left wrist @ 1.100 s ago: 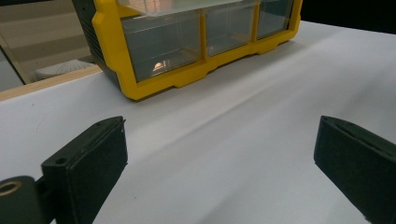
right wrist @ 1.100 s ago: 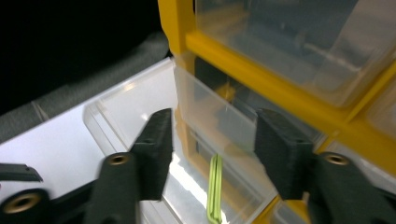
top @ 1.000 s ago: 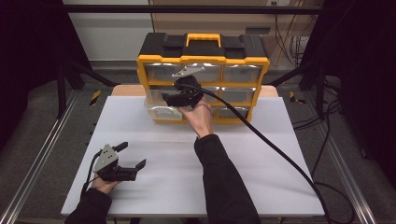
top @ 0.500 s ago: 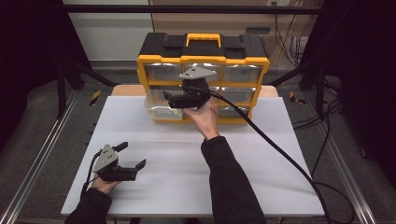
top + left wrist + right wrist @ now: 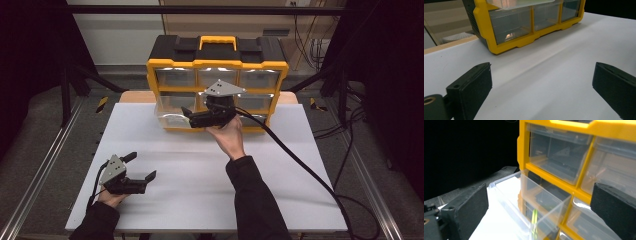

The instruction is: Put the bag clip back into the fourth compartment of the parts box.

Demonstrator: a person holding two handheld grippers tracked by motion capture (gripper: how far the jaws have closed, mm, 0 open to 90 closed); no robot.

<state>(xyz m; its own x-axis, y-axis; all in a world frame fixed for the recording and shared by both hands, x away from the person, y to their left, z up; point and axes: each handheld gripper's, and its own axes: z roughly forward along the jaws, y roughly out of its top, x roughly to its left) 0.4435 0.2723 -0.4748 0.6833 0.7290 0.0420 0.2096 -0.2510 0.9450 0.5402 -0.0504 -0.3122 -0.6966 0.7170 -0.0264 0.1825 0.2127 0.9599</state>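
At table rear: clear drawer stood pulled out of organizer | thin slick plastic, light; grip front lip | right hand-held gripper released, left hand-held gripper released, idle.

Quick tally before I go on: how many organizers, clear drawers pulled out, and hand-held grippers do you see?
Yellow and black drawer organizer: 1
Clear drawer pulled out: 1
Hand-held grippers, left hand-held gripper and right hand-held gripper: 2
Total: 4

Lab, metal frame, cables, blackout surround
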